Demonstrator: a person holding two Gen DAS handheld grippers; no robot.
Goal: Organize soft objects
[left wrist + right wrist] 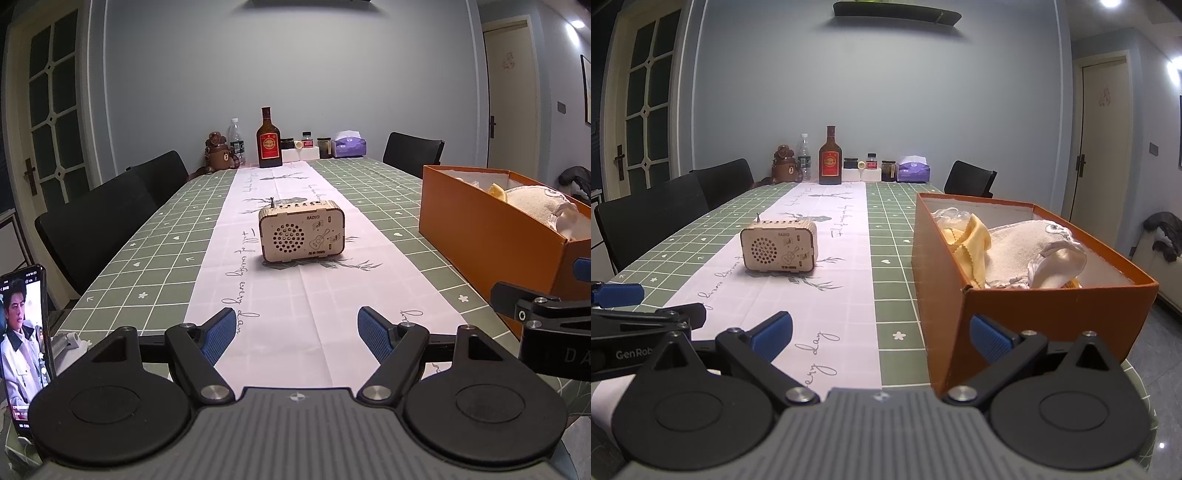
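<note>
Orange box (1027,314) holds limp, light yellow cloth (971,240); pinch a raised fold. Left gripper (296,334), right gripper (881,332) both wide open, empty

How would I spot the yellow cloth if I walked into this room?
Find the long table with the green checked cover, then the open orange box near its right edge. The yellow cloth lies inside, toward the far end; its zigzag edge sets it apart from the cream cloth beside it.

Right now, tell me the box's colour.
Orange outside, white inside; the box shows best in the right wrist view.
</note>
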